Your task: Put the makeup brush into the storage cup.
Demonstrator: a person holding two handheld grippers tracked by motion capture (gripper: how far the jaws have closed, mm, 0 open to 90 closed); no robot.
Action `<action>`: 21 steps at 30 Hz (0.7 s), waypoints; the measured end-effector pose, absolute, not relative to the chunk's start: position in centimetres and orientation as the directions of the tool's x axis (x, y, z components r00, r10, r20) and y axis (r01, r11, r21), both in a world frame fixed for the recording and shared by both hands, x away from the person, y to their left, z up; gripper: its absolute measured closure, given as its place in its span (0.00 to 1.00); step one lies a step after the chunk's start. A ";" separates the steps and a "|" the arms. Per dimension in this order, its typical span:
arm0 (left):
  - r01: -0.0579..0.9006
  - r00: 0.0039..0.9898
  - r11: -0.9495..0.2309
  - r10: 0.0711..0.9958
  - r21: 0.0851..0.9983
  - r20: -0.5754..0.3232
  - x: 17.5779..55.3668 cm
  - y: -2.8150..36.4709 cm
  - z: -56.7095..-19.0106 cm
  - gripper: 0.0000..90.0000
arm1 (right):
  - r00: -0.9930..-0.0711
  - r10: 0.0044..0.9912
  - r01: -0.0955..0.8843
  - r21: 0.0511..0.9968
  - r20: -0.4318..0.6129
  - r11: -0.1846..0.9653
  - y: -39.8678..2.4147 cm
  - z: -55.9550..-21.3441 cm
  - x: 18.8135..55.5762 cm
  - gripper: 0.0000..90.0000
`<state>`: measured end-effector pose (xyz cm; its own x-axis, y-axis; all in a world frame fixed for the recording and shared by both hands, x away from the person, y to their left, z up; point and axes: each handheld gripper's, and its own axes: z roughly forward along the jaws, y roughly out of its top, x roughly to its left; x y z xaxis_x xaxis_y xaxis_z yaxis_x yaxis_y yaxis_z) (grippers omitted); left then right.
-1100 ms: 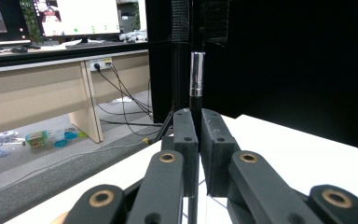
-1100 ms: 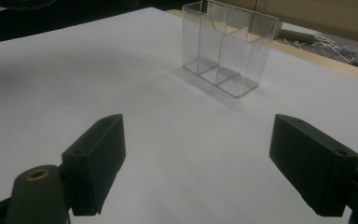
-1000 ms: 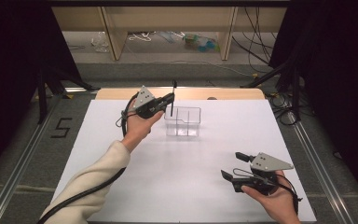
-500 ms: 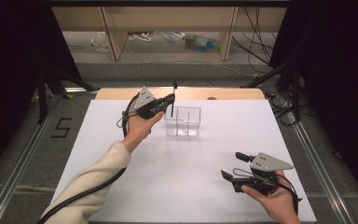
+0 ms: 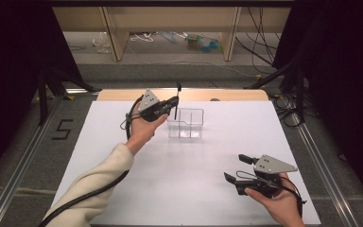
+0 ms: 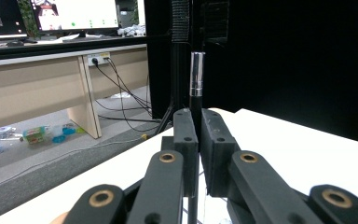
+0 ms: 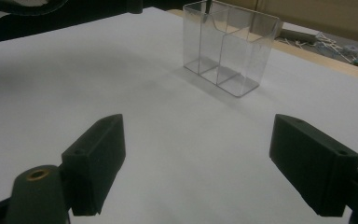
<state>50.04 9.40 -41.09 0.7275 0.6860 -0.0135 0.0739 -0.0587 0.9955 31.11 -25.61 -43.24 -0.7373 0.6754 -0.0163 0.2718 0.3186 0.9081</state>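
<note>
A black pen (image 5: 178, 92) with a silver band (image 6: 196, 74) stands upright, and my left gripper (image 5: 174, 101) is shut on its shaft. The pen's lower end hangs at the left end of a clear plastic organizer box (image 5: 186, 124) with compartments, standing at the far middle of the white table (image 5: 170, 189). In the left gripper view the jaws (image 6: 198, 140) pinch the pen between them. My right gripper (image 5: 236, 169) rests open and holds nothing near the table's front right, pointing left. In the right gripper view its jaws (image 7: 209, 163) stand wide apart, facing the box (image 7: 230, 44), where the pen tip (image 7: 208, 5) dips in.
A wooden shelf unit (image 5: 170, 19) stands beyond the table with cables and small items on the floor under it. Metal rails (image 5: 326, 175) run along both table sides, and a "5" (image 5: 62, 129) is marked on the floor at left.
</note>
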 end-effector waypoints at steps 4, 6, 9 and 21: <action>0.076 0.727 -0.060 0.687 0.995 -0.014 50.0 9.4 -41.2 0.95 | -0.738 0.675 0.276 0.907 -0.012 0.318 -25.6 -43.2 31.1 0.22; 0.076 0.727 -0.061 0.687 0.995 -0.013 50.1 9.4 -41.2 0.95 | -0.738 0.675 0.272 0.908 -0.015 0.318 -25.6 -43.2 31.1 0.22; 0.076 0.726 -0.064 0.687 0.995 -0.011 50.1 9.4 -41.3 0.95 | -0.739 0.674 0.271 0.908 -0.016 0.319 -25.6 -43.3 31.1 0.22; 0.081 0.725 -0.064 0.689 0.995 -0.015 50.2 9.3 -41.6 0.95 | -0.739 0.673 0.270 0.908 -0.018 0.321 -25.6 -43.3 31.1 0.22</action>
